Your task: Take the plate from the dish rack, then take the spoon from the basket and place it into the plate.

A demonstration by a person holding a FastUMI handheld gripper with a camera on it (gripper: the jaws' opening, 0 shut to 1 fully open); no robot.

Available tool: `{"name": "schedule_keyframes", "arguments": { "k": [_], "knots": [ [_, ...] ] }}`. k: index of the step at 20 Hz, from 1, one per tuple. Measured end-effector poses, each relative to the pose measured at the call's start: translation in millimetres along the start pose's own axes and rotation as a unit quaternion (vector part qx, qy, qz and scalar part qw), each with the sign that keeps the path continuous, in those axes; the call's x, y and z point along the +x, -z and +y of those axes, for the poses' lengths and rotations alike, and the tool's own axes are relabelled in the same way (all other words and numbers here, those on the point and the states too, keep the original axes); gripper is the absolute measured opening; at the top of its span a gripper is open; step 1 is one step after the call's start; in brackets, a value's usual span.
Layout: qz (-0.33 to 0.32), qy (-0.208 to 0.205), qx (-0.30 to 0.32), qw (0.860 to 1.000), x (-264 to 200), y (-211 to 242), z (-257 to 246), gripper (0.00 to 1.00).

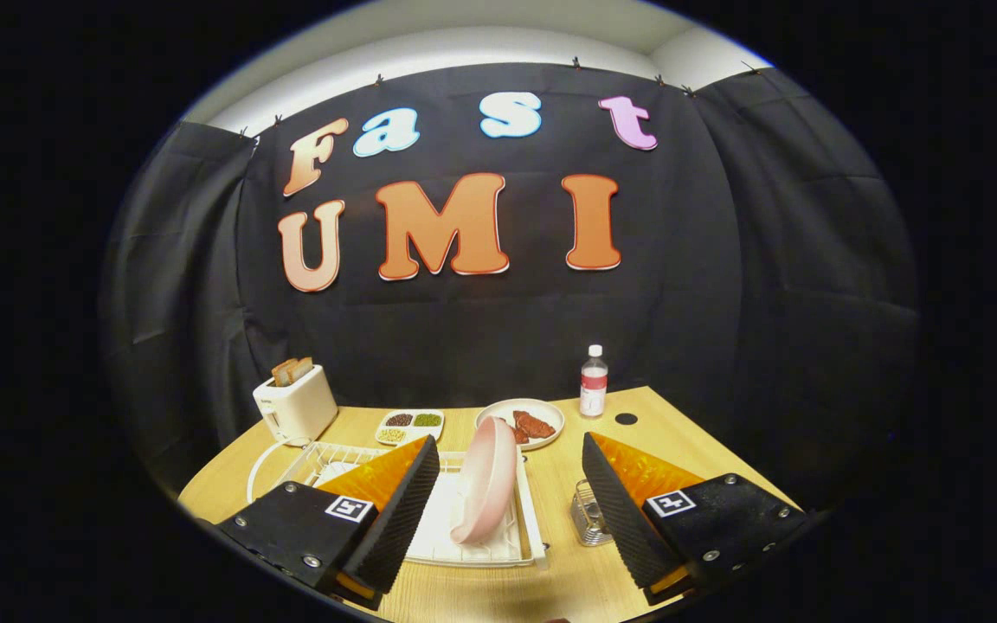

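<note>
Two fingers of the gripper [511, 510] reach forward over the wooden table [706, 467], spread wide apart and holding nothing, level with each other above the near edge. Between them the pink plate [485, 480] stands on its rim in the white dish rack [429, 528], tilted slightly, its long axis running up and away (neither finger touches it). A metal basket [589, 515] sits just beside the right finger, its contents too small to tell.
</note>
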State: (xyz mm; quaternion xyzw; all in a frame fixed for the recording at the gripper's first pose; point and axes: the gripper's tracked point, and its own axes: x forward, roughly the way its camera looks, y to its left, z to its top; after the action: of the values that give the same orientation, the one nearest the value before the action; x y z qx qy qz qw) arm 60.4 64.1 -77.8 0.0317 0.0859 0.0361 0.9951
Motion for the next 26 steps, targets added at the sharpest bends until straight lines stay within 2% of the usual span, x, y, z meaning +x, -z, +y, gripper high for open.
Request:
{"name": "schedule_keyframes", "arguments": {
  "k": [9, 11, 13, 15, 17, 18, 22, 26],
  "knots": [
    [0.088, -0.007, 0.025, 0.996, 84.8, 52.0, 18.4, 0.99],
    [0.105, -0.009, 0.032, 0.994, 95.8, 61.8, 24.7, 0.95],
    [0.122, -0.005, 0.026, 0.992, 106.1, 73.6, 27.3, 0.84],
    [0.128, 0.005, 0.011, 0.992, 111.9, 77.8, 26.3, 0.67],
    [0.132, 0.025, 0.003, 0.991, 115.3, 79.4, 19.6, 0.41],
    [0.134, 0.033, 0.005, 0.99, 117.8, 77.8, 18.2, 0.32],
    [0.122, 0.084, -0.025, 0.989, 119.9, 59.4, -0.9, 0.23],
    [0.094, 0.104, -0.076, 0.987, 118.3, 32.1, -11.0, 0.2]
  ]
}}
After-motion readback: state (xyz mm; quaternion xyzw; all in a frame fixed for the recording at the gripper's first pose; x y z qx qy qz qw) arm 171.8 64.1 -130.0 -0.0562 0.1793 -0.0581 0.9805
